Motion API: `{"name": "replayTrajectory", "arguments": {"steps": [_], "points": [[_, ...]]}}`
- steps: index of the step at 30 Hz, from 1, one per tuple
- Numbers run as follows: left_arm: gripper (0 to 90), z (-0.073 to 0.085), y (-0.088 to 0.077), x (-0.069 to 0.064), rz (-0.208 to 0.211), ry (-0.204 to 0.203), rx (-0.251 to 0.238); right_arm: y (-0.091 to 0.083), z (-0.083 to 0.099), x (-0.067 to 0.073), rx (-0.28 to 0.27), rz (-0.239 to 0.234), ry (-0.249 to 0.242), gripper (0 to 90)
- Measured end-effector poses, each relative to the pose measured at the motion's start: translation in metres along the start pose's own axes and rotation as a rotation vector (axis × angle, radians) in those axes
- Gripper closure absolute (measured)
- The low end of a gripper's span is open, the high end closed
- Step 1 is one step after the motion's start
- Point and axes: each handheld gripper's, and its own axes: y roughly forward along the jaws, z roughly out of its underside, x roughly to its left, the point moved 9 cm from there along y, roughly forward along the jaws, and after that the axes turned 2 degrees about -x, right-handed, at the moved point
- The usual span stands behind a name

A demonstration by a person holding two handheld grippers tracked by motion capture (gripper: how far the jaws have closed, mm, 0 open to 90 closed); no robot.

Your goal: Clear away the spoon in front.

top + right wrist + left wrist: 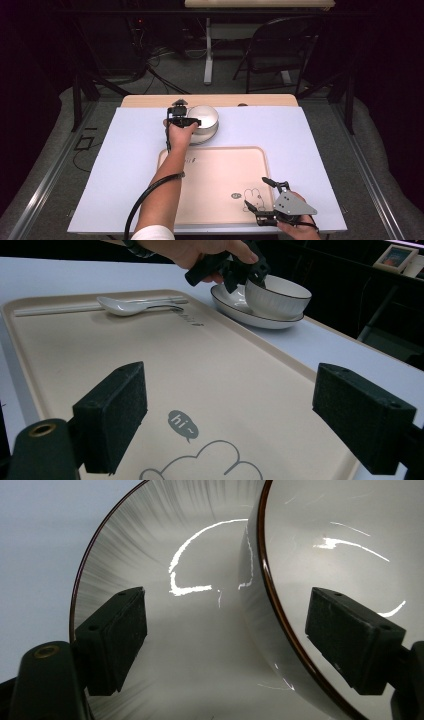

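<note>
A white bowl (pixel 206 119) with a dark rim stands on a white plate (pixel 201 140) at the back of the table. My left gripper (pixel 186 117) is at the bowl's left edge. In the left gripper view the gripper (pixel 230 615) is open and straddles the bowl's wall. One pad (pixel 350 640) is inside the bowl (pixel 340 540) and the other is outside, over the plate (pixel 130 545); neither presses on the wall. My right gripper (pixel 255 191) is open and holds nothing, low over the near right corner of the beige tray (pixel 215 170).
In the right gripper view a white spoon (pixel 127 305) and white chopsticks (pixel 55 310) lie at the far end of the tray (pixel 225 365), which has a cloud drawing. A pale mat (pixel 310 135) covers the table. A folding chair (pixel 280 45) stands beyond it.
</note>
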Motion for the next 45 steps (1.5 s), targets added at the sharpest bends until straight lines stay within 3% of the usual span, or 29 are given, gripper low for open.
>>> {"name": "replayTrajectory", "arguments": {"steps": [3, 8, 13, 20, 26, 28, 34, 45], "points": [[16.9, -0.001, 0.002, -0.001, -0.011, 0.018, 0.006, 0.0, 0.0, 0.0, 0.001, 0.0, 0.002, 13.4], [16.5, 0.001, 0.005, -0.003, 0.018, -0.017, 0.011, 0.0, 0.0, 0.0, 0.004, -0.001, 0.003, 13.5], [15.6, 0.0, 0.006, -0.002, 0.016, -0.014, -0.003, 0.0, 0.0, 0.0, 0.002, -0.002, 0.001, 13.5], [15.7, 0.0, 0.007, -0.002, 0.059, -0.018, -0.007, 0.0, 0.0, 0.001, 0.003, -0.003, 0.002, 13.5], [26.3, 0.001, 0.007, -0.006, 0.127, -0.068, -0.004, 0.0, 0.0, 0.001, 0.002, -0.003, -0.001, 13.5], [36.2, 0.0, 0.006, -0.01, 0.159, -0.068, -0.016, 0.0, 0.0, 0.001, 0.003, -0.004, -0.001, 13.5], [43.6, 0.001, 0.006, -0.013, 0.192, -0.09, -0.017, 0.0, 0.0, 0.001, 0.003, -0.004, -0.001, 13.5], [60.6, -0.002, 0.004, -0.016, 0.199, -0.055, -0.056, 0.0, 0.0, 0.001, 0.002, -0.005, 0.0, 13.5]]}}
